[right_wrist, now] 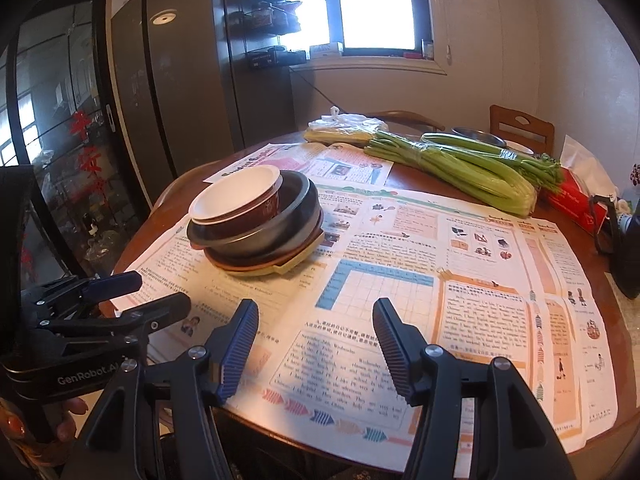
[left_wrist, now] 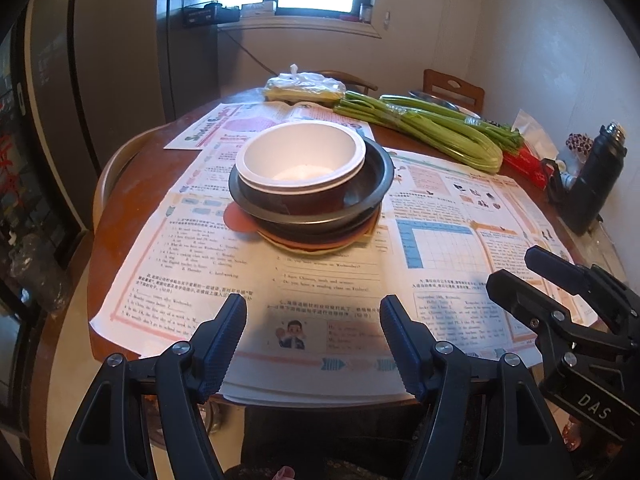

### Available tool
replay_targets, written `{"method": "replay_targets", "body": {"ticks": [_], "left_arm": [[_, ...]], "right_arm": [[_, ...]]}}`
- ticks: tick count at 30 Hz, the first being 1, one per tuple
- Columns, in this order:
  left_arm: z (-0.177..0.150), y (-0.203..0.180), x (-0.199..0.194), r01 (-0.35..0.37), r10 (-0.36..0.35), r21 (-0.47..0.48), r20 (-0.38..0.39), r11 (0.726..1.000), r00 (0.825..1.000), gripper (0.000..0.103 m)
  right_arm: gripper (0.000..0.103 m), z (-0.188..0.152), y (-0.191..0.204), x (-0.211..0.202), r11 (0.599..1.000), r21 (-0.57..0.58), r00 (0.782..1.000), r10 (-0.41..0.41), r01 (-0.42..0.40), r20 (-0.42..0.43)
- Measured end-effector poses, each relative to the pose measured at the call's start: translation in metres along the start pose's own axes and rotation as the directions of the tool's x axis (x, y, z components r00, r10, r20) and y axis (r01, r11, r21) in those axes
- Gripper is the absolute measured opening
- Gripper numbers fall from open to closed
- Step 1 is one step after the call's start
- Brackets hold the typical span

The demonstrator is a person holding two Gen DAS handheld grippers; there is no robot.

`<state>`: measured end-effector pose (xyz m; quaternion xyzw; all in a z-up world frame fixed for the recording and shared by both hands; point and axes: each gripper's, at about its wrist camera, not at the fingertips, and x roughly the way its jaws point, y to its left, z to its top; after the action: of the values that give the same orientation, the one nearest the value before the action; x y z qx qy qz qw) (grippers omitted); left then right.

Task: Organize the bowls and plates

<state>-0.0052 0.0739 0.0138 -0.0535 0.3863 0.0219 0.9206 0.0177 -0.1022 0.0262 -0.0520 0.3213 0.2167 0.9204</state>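
Note:
A stack stands on the newspaper-covered round table: a white-lined dark red bowl point(left_wrist: 300, 160) tilts inside a black bowl point(left_wrist: 376, 176), which sits on orange and cream plates point(left_wrist: 316, 246). The same stack shows in the right wrist view, with the red bowl point(right_wrist: 240, 200), the black bowl point(right_wrist: 276, 236) and the plates point(right_wrist: 280, 268). My left gripper point(left_wrist: 313, 312) is open and empty, near the table's front edge, short of the stack. My right gripper point(right_wrist: 316, 316) is open and empty, to the right of the stack and apart from it. Each gripper shows in the other's view, the right one point(left_wrist: 516, 268) and the left one point(right_wrist: 160, 292).
Newspapers point(left_wrist: 440, 240) cover the table. Celery stalks point(left_wrist: 432, 132), a plastic bag of food point(left_wrist: 304, 86), a red tissue pack point(left_wrist: 524, 164) and a black flask point(left_wrist: 596, 184) lie at the back and right. Wooden chairs point(left_wrist: 454, 88) stand behind; a dark fridge point(left_wrist: 112, 80) is left.

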Motion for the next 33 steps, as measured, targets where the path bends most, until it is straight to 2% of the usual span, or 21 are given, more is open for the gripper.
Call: {"method": "replay_targets", "body": {"ticks": [33], "left_arm": [[-0.008, -0.005, 0.006, 0.028, -0.027, 0.02, -0.027, 0.999, 0.999, 0.071]], "right_arm": [[0.059, -0.016, -0.008, 0.003, 1.0, 0.011, 0.999, -0.016, 0.017, -0.043]]}}
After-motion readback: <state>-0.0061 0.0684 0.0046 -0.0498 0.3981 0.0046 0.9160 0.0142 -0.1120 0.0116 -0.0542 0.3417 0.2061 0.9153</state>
